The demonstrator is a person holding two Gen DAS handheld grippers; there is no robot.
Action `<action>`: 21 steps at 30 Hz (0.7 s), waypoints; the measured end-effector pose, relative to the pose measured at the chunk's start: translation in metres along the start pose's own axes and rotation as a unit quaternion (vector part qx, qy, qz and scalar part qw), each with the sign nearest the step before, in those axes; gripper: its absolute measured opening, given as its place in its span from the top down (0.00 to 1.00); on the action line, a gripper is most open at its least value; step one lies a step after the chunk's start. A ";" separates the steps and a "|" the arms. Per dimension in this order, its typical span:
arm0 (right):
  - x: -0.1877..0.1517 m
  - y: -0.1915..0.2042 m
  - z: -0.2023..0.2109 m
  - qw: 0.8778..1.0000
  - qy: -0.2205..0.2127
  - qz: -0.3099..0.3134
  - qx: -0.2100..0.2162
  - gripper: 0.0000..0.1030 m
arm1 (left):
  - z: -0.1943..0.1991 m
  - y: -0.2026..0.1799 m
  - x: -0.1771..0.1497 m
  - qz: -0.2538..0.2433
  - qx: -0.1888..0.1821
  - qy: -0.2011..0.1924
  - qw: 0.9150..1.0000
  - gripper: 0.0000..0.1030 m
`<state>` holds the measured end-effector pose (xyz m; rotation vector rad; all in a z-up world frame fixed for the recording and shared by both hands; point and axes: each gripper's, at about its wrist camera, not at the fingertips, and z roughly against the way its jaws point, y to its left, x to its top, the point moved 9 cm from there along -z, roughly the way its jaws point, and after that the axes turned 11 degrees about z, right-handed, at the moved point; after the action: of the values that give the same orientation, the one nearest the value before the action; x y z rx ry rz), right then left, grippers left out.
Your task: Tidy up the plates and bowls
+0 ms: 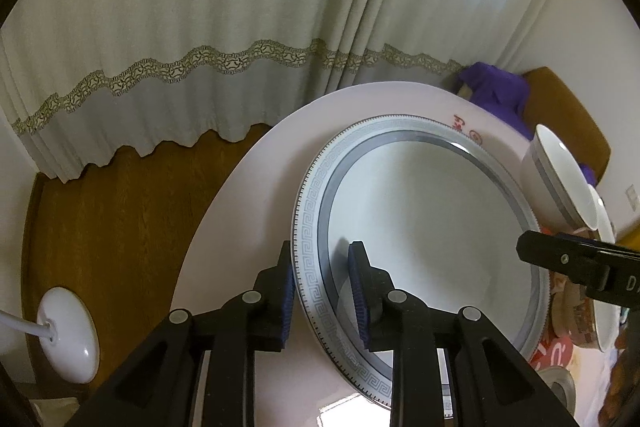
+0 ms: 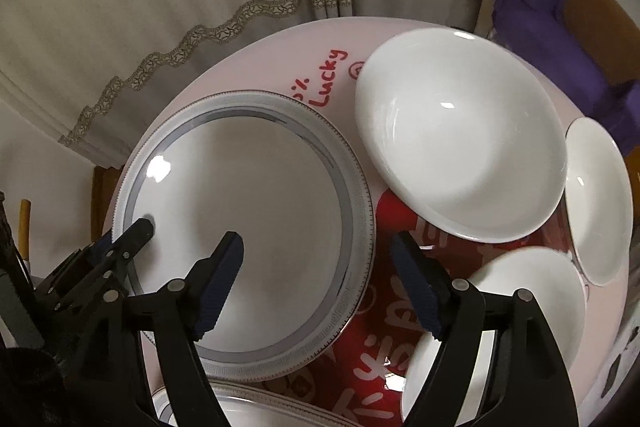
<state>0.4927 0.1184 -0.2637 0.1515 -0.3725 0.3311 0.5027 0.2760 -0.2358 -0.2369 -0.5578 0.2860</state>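
Note:
A white plate with a grey key-pattern rim lies on the round pink table. My left gripper straddles the plate's near-left rim, one pad below and one above; its tip also shows in the right wrist view. Its jaws look closed on the rim. My right gripper is open and empty above the plate's right edge; its tip shows in the left wrist view. Three white bowls stand to the right.
A second patterned plate peeks in at the near edge. A red printed mat covers the table's middle. A purple cloth hangs on a wooden chair behind. Curtains hang at the back. A white round lamp base sits low left.

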 end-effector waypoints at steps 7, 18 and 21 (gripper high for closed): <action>-0.002 0.005 -0.012 1.000 0.024 0.013 -0.003 0.26 | 0.002 0.000 0.000 -0.010 0.001 0.002 1.000 0.78; 0.000 0.006 -0.015 1.000 0.023 0.015 -0.003 0.25 | 0.003 0.000 0.003 -0.019 0.003 0.004 1.000 0.78; 0.000 0.010 -0.014 1.000 0.018 0.015 0.001 0.25 | 0.003 0.005 0.005 -0.017 0.018 -0.004 1.000 0.77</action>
<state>0.4943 0.1305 -0.2758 0.1424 -0.3396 0.3637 0.5038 0.2831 -0.2322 -0.1917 -0.5632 0.2640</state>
